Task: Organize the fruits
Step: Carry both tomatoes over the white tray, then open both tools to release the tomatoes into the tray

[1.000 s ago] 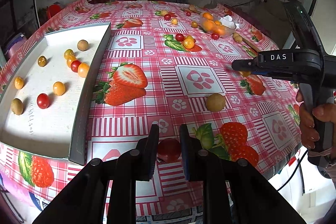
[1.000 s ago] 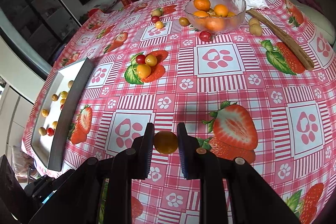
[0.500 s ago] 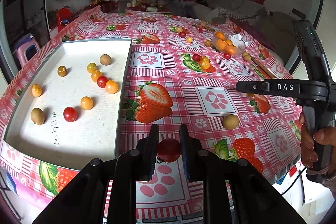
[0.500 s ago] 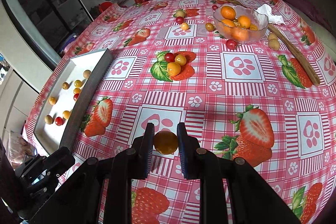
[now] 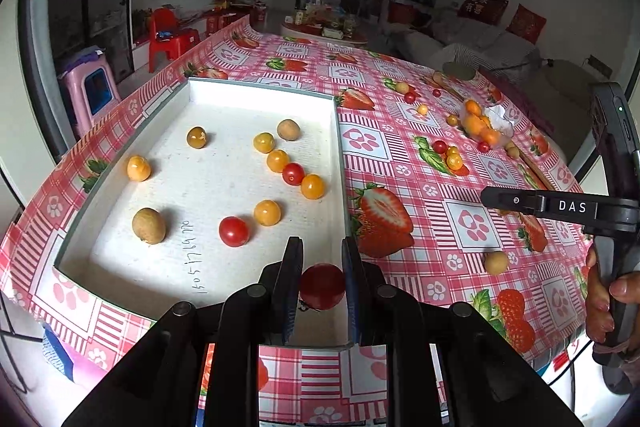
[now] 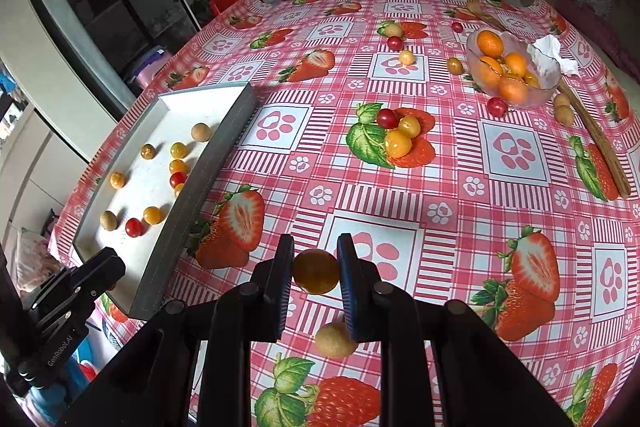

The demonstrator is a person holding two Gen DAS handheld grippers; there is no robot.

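My left gripper (image 5: 322, 287) is clamped on one red cherry tomato (image 5: 322, 286), held above the near right corner of the white tray (image 5: 340, 147), close to its right wall. My right gripper (image 6: 315, 271) is clamped on one orange-yellow round fruit (image 6: 315, 271), held over the strawberry-print tablecloth (image 6: 512, 151), to the right of the tray. Both held fruits are round, so neither shows a long axis or pointing direction. In the tray I count ten loose fruits: two red tomatoes, six yellow or orange ones, and two brownish ones. The tray is a long rectangle whose long side runs away from me in the left view. On the cloth, one brownish fruit (image 6: 335, 339) lies just below my right gripper's fingers. A cluster of three, one red and two yellow (image 6: 400, 135), sits mid-table. Farther off is one glass bowl (image 6: 516, 71) holding several oranges, with a red tomato (image 6: 497, 105) at its near side, two small brownish fruits (image 6: 564, 109) to its right, a crumpled tissue (image 6: 550, 53), and a long wooden utensil (image 6: 592, 135). A few more small fruits are scattered behind the bowl. From the left camera, my right gripper's side (image 5: 560, 207) and my hand (image 5: 604, 291) on its handle show at the right edge.
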